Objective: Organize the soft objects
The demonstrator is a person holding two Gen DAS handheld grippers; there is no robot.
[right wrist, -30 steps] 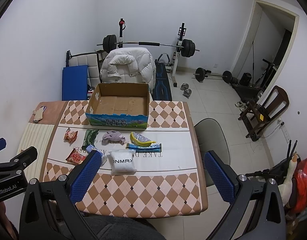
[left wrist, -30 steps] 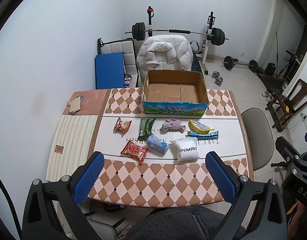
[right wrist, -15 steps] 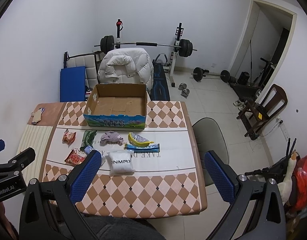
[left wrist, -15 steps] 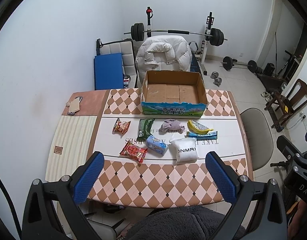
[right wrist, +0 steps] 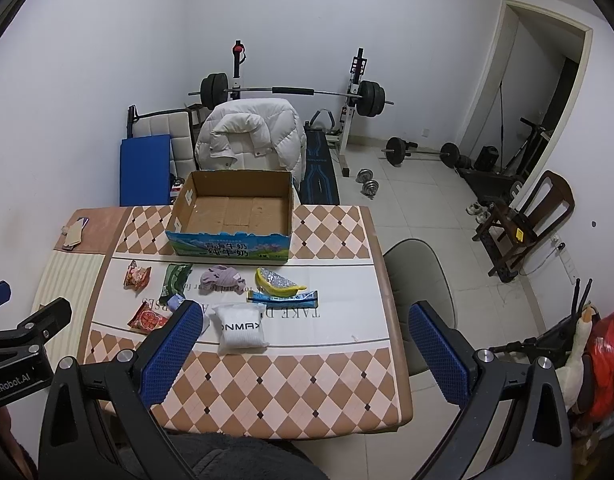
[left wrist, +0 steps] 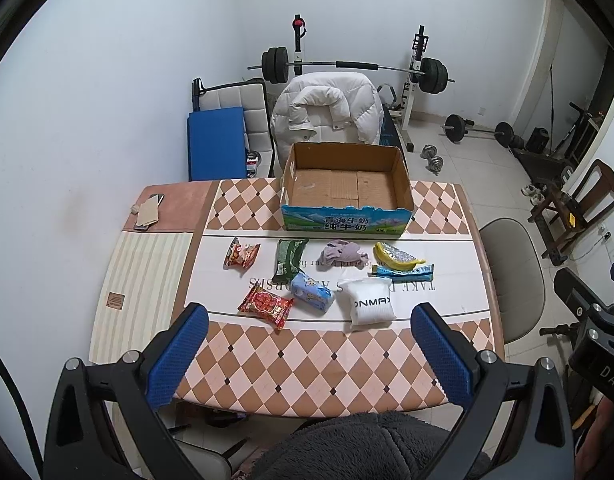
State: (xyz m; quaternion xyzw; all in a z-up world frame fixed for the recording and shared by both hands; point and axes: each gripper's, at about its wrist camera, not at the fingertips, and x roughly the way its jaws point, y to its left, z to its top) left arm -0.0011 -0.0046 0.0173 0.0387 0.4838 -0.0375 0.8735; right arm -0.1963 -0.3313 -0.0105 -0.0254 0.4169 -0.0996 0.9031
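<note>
An open, empty cardboard box (left wrist: pixel 347 188) (right wrist: pixel 231 212) stands at the table's far side. In front of it lie several soft items: a white ONMAX pack (left wrist: pixel 370 306) (right wrist: pixel 242 327), a purple cloth (left wrist: pixel 342 254) (right wrist: pixel 221 278), a yellow banana-shaped toy (left wrist: pixel 397 258) (right wrist: pixel 277 284), a green packet (left wrist: pixel 289 260), a blue packet (left wrist: pixel 311 298) and two red snack bags (left wrist: pixel 266 305) (left wrist: pixel 240 255). My left gripper (left wrist: pixel 311 330) and right gripper (right wrist: pixel 307 326) are both open, empty, held high above the table's near edge.
A diamond-patterned table (left wrist: pixel 327 364) carries everything. A phone and card (left wrist: pixel 147 210) lie at its far left corner. A grey chair (right wrist: pixel 419 280) stands to the right. A white jacket on a chair (left wrist: pixel 327 112) and a barbell rack stand behind.
Both grippers have drifted slightly; the table and box sit a little lower in both views. Nothing on the table has moved.
</note>
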